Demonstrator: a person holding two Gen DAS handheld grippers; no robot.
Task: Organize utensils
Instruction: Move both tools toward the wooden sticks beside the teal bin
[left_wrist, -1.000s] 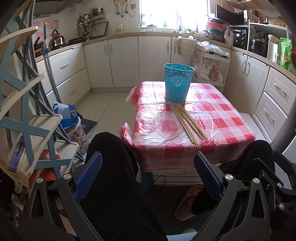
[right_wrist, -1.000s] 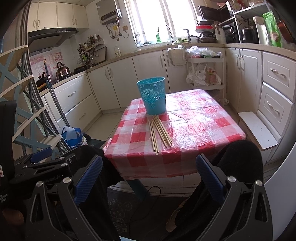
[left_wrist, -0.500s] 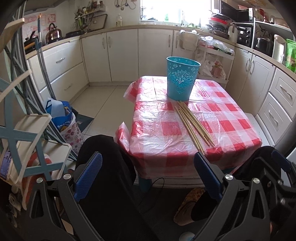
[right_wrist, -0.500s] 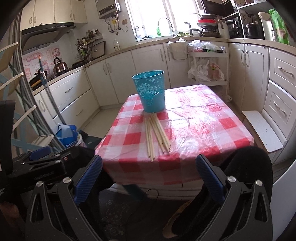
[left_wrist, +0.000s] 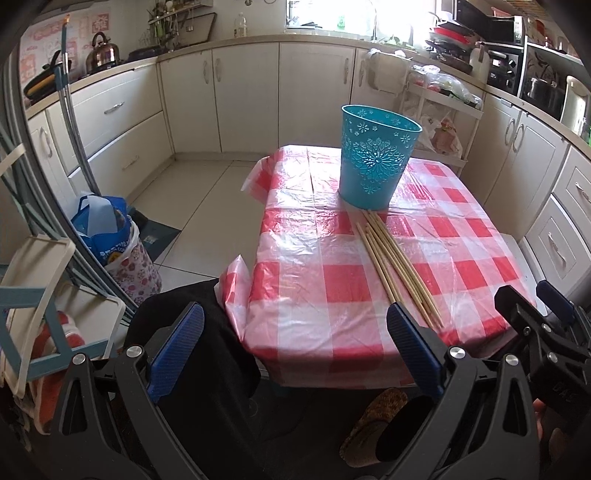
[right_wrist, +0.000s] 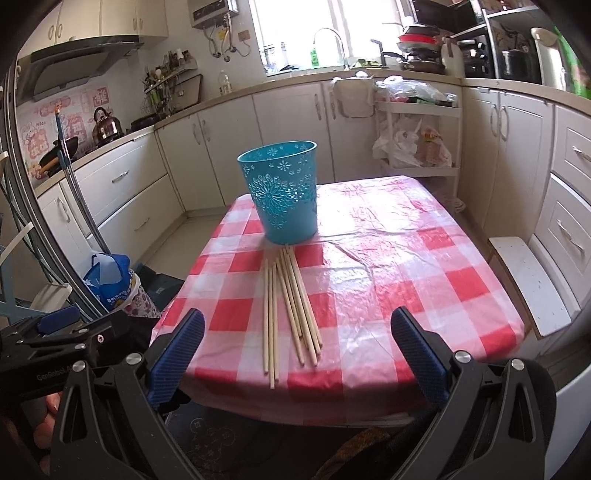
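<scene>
A small table (right_wrist: 424, 280) under a red-and-white checked plastic cloth fills the middle of both views, with a teal bucket (right_wrist: 282, 192) of pierced flower pattern standing upright toward its far end, just above the centre of the frame. A loose bundle of pale wooden chopsticks (right_wrist: 291, 310) lies flat on the cloth in front of the bucket, their far tips at or almost at its base and their near ends close to the table's front edge; in the right wrist view they run down the middle of the frame, slightly fanned, and in the left wrist view the same chopsticks (left_wrist: 397, 267) slant toward the lower right. The left claw (left_wrist: 293, 354) sits at the bottom of its frame, its blue-padded fingers (left_wrist: 177, 350) spread wide with nothing between them, held short of the table's near edge above a dark trouser leg (left_wrist: 207, 369). The right claw (right_wrist: 295, 358) is likewise gaping and empty at the bottom of its frame, its fingers (right_wrist: 417, 356) framing the near end of the table without touching the chopsticks. A slippered foot (left_wrist: 373, 424) shows on the floor under the table at the lower right of the left wrist view. White kitchen cabinets (right_wrist: 229, 147) line the background, and a blue bag (left_wrist: 103, 225) stands on the floor at the left.
</scene>
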